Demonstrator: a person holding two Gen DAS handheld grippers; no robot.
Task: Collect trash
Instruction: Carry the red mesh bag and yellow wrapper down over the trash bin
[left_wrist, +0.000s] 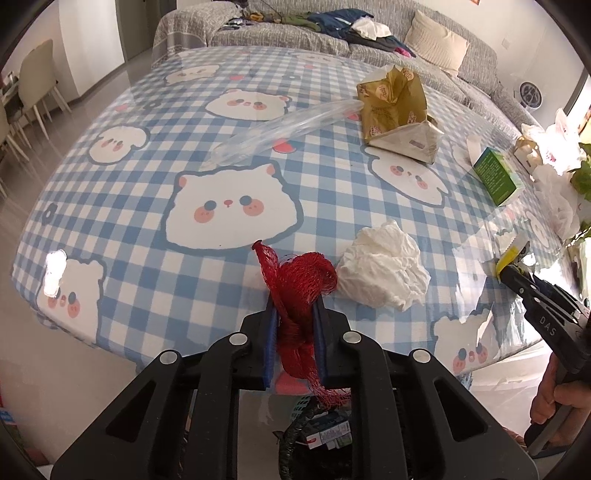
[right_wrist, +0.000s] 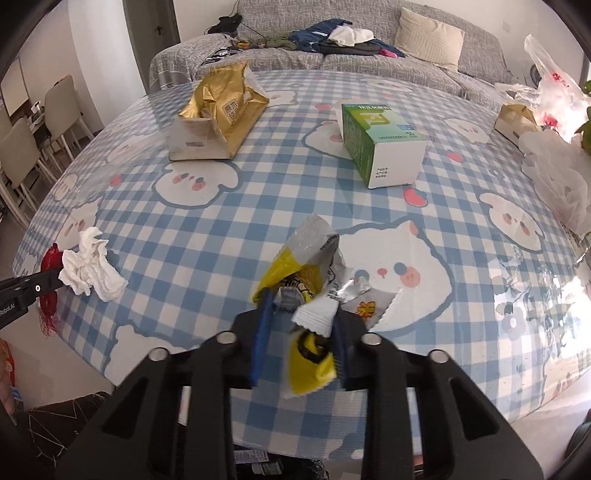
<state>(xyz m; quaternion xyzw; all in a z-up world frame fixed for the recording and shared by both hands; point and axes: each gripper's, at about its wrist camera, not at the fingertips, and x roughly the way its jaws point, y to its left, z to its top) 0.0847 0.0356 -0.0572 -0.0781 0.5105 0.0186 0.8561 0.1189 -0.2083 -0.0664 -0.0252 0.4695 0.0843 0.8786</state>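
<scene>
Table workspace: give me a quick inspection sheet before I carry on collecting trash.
Surface: table under a blue checked cloth with cartoon animals, glossy.
Job's things: red mesh net; yellow-and-silver wrapper; crumpled tissue; torn gold pack; green box; clear plastic sleeve.
Clutter: plastic bags at the right edge.
Grippers: left gripper shut on the net; right gripper shut on the wrapper.
Cables: nothing seen.
Surroundings: grey sofa with clothes, chairs at left.
</scene>
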